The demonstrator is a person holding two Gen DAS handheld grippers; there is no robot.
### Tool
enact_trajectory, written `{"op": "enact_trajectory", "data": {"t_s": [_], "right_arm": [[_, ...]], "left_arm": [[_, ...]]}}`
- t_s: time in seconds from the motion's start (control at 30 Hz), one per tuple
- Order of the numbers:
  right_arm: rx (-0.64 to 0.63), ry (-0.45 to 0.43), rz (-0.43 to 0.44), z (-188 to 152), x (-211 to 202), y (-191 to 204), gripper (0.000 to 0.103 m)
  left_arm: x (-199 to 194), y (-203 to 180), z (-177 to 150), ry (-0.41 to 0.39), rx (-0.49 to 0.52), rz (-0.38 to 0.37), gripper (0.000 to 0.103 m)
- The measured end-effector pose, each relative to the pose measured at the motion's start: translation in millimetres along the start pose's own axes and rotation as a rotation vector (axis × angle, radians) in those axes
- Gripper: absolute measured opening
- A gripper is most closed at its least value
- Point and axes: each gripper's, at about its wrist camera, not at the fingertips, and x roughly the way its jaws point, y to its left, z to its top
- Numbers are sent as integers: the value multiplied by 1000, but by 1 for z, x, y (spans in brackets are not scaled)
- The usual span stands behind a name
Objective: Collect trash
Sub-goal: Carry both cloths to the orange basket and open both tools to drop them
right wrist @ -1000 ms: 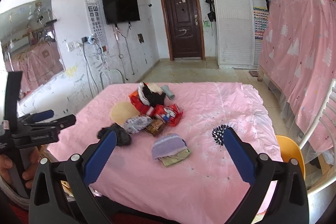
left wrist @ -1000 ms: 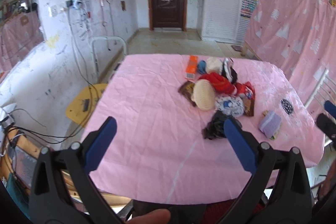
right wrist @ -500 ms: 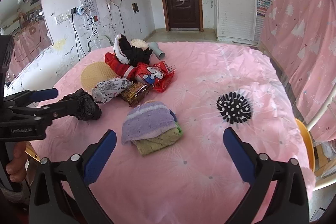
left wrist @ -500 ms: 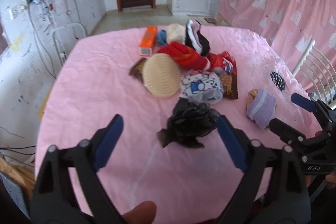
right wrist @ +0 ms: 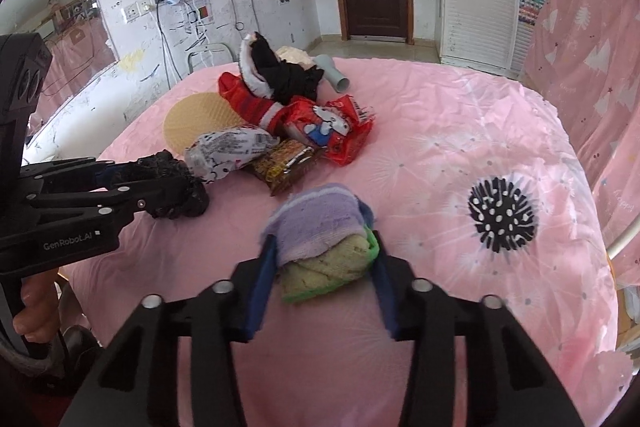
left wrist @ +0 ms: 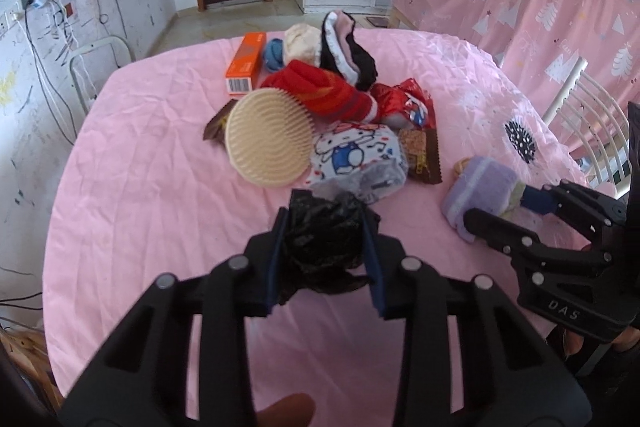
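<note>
Both grippers clamp items: left gripper (left wrist: 325,239) a black bag (left wrist: 320,239), right gripper (right wrist: 326,267) folded cloths (right wrist: 320,247)

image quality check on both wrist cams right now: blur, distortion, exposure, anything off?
Left wrist: strong fisheye bowing with dark corner vignette; the left gripper around the black plastic bag is soft, the room sharper. Right wrist: same barrel warp; the right gripper at the folded cloths is slightly blurred; even daylight, no harsh glare on the pink tablecloth.

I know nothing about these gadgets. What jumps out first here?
Two black claws, each closed around something soft: the left gripper squeezes a crumpled black plastic bag, the right gripper a folded purple-and-green cloth bundle. Behind them, a pile of snack wrappers sits mid-table on the pink tablecloth.
</note>
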Motion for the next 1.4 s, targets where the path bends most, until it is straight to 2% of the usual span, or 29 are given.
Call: {"op": "enact_trajectory", "data": {"t_s": [0.1,0.17,0.37,0.5,0.77,0.97,1.27,1.4], "right_arm": [[-8,-14,10,0,-4,2,15],[-5,-28,11,1,-9,1,12],[25,-106,11,7,-36,-10,12],[49,-177,-26,10,-61,-25,12],[131,-262,-133,8,-101,-75,12],[181,-290,-232,2,-121,-122,12],[256,-271,-360,-22,-135,-193,12],[328,-228,-384,-35,-125,-233,12]], "left_arm": [[-5,0,1,-9,2,5,30],[-9,-1,2,-18,4,6,30],[-33,-15,15,-79,49,21,30],[-44,-37,30,-118,106,6,30],[-32,-89,57,-107,162,-105,30],[-23,-147,83,-116,220,-202,30],[-2,-231,107,-87,287,-309,30],[19,-268,119,-34,298,-357,30]]}}
